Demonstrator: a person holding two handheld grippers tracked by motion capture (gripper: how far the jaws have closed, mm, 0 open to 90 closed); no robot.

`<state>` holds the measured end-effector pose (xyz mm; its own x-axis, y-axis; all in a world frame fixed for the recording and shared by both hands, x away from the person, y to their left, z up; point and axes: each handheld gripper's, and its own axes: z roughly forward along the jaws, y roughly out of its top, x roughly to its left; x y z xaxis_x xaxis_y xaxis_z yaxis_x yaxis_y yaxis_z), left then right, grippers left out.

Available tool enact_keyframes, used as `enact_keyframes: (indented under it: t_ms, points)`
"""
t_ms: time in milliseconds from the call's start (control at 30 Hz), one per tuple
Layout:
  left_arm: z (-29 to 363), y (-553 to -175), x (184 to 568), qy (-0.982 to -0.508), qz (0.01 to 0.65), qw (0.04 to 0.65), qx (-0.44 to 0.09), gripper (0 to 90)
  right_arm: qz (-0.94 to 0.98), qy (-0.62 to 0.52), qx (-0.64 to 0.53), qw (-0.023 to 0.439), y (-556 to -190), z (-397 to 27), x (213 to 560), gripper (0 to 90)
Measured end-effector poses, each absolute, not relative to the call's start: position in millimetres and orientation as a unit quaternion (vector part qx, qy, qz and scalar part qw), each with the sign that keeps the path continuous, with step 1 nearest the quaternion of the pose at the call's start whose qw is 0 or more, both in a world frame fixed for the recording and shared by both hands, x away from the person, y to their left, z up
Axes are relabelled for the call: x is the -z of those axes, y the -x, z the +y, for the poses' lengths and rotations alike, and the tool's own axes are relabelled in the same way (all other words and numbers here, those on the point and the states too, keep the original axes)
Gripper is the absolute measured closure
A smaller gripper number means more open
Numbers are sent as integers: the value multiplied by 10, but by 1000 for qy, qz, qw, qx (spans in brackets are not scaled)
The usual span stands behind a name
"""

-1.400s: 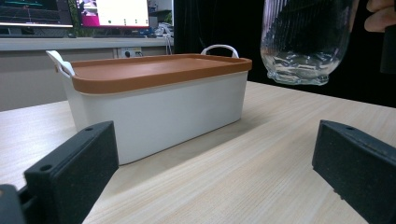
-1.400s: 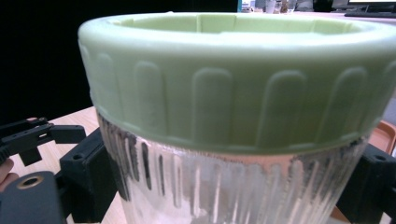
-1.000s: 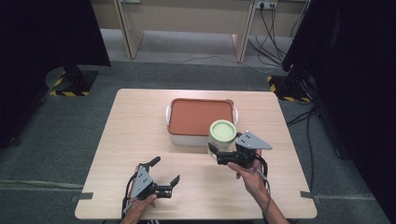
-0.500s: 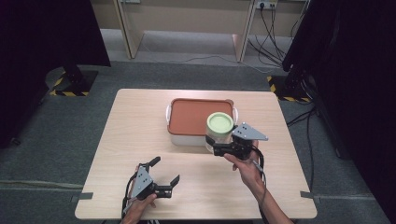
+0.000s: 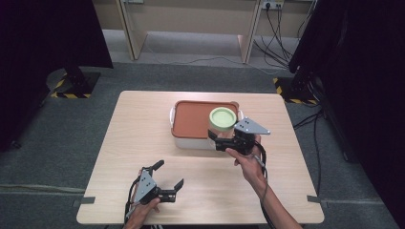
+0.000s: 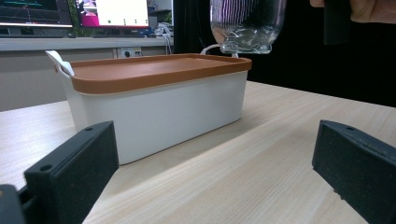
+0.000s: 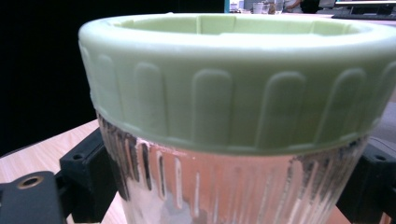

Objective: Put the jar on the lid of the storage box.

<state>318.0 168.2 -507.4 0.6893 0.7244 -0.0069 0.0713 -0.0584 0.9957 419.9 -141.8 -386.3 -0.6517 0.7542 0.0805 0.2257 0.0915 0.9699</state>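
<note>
Pale-green-lidded, the clear jar [image 5: 222, 123] sat clenched in our right tool [image 5: 216, 141], raised just above the box's brown lid [image 5: 196, 119]; our left tool [image 5: 168, 182] rested released on the tabletop [image 5: 286, 181].

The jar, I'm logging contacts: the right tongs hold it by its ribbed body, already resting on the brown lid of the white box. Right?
Not quite. The right tongs do hold the jar by its ribbed body, but it hangs above the brown lid of the white box, not resting on it; the left gripper view shows a gap under its base.
</note>
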Motion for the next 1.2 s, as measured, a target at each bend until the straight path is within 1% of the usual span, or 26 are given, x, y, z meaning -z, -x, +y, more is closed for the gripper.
enact_keyframes:
  t_ms: [433, 1200]
  points:
    - [1682, -3180, 5074, -678, 293, 620, -263, 0, 698, -359, -576, 229, -4354, -1332, 3825, 116]
    - [1681, -3178, 5074, -679, 292, 620, -263, 0, 691, -374, -569, 244, -4607, -1217, 3790, 116]
